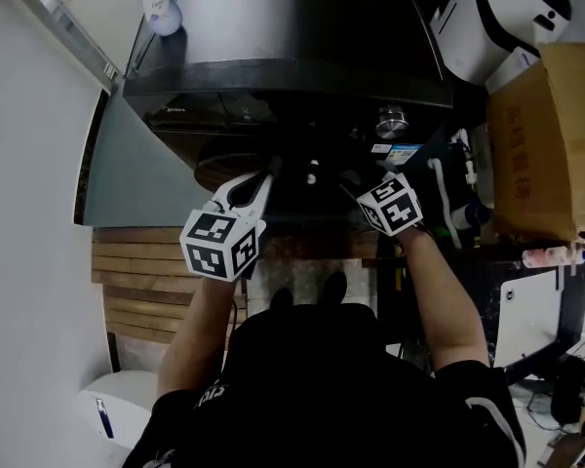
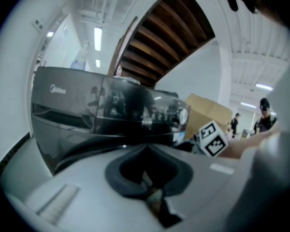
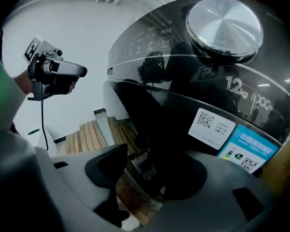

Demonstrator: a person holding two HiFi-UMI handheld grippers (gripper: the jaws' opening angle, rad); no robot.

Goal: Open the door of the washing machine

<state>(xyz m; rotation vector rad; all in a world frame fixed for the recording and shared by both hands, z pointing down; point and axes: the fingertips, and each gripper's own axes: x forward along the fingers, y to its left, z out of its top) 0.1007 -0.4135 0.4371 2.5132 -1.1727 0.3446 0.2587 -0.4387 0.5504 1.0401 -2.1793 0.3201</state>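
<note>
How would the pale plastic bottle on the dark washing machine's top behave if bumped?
The pale plastic bottle looks tall and narrow, standing near the dark washing machine top's edge: probably tips easily. Plastic, so likely light, not fragile.

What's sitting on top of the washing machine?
A white bottle stands at the left edge of the washing machine's top. The top's far end runs out of view.

Washing machine (image 1: 292, 76) front in deep shadow; cardboard box (image 1: 551, 144) partly beyond the right edge; sticker (image 3: 210, 124) print illegibly small
</note>
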